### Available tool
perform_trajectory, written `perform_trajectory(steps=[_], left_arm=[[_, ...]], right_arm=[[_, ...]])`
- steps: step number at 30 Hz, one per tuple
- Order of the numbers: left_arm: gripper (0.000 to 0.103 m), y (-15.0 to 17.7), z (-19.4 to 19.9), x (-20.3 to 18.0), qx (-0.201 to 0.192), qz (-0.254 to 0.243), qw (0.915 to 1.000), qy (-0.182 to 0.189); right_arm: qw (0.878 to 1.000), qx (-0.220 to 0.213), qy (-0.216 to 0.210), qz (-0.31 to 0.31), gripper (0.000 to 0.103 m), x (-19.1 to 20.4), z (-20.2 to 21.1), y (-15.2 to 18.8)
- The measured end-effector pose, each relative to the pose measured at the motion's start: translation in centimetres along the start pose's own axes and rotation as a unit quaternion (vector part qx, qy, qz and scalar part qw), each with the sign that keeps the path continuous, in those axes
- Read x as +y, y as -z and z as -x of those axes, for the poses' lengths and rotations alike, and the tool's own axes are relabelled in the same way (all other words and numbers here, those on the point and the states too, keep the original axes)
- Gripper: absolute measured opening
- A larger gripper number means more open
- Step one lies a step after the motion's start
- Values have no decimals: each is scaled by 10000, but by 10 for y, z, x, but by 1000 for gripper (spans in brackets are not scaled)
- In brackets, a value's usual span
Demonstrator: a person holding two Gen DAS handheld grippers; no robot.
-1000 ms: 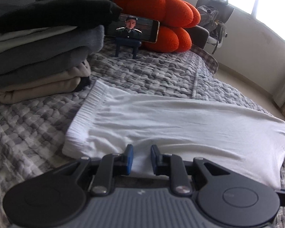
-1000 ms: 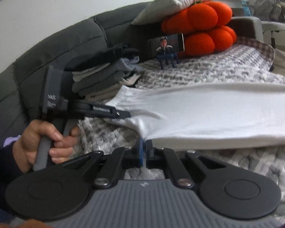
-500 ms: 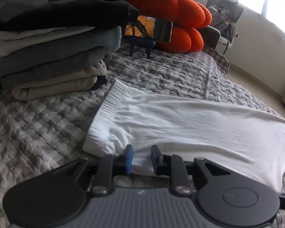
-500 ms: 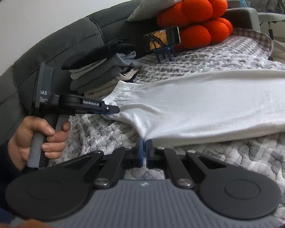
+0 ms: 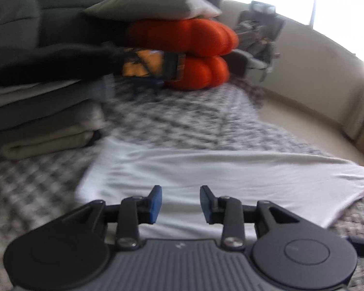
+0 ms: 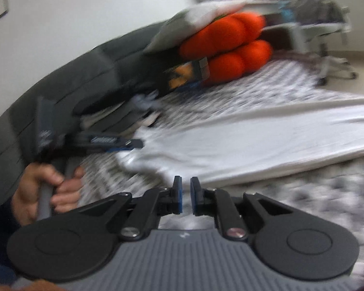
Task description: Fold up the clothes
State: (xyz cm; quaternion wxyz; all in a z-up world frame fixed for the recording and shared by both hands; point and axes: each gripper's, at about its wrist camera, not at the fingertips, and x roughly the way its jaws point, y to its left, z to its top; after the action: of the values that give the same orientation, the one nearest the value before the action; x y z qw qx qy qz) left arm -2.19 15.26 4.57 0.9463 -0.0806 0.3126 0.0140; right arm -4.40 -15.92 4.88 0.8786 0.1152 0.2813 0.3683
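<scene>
Both grippers, the left gripper [image 5: 178, 201] and the right gripper [image 6: 186, 195], have just been opening and hold nothing, so lift away slowly and leave the white shirt [image 5: 218, 172] flat on the gray blanket [image 5: 36, 194].

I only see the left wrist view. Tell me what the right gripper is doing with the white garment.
Observer: The right gripper pinches nothing. Its jaws have just been opening and stand slightly apart.
Operator: Say where the garment lies from it.
Observer: The flat white knitted garment has its near edge just ahead of the tips, on the grey checked quilt.
Operator: Check my left gripper from outside.
Observer: A bare hand grips its handle. The left gripper, whose jaws have also just been opening, hovers at the garment's end.
</scene>
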Motion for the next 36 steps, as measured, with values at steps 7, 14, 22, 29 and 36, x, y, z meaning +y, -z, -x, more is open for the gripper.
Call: perform_trajectory(steps=[7, 14, 22, 29, 36], left_arm=[[36, 13, -11, -67, -43, -607, 9968, 525], [37, 39, -23, -90, 42, -891, 9943, 576], [41, 52, -22, -90, -241, -889, 9936, 649], [41, 54, -21, -90, -289, -871, 9935, 672], [41, 56, -21, -87, -338, -812, 9936, 711]], right_arm=[[9835, -241, 1016, -1474, 15, -75, 16, -10], [9860, -137, 1019, -1316, 15, -81, 10, -32], [9913, 169, 758, -1060, 17, -90, -28, -31], [9890, 88, 940, -1140, 19, -103, -19, -26], [9864, -216, 921, -1344, 19, -118, -12, -16]])
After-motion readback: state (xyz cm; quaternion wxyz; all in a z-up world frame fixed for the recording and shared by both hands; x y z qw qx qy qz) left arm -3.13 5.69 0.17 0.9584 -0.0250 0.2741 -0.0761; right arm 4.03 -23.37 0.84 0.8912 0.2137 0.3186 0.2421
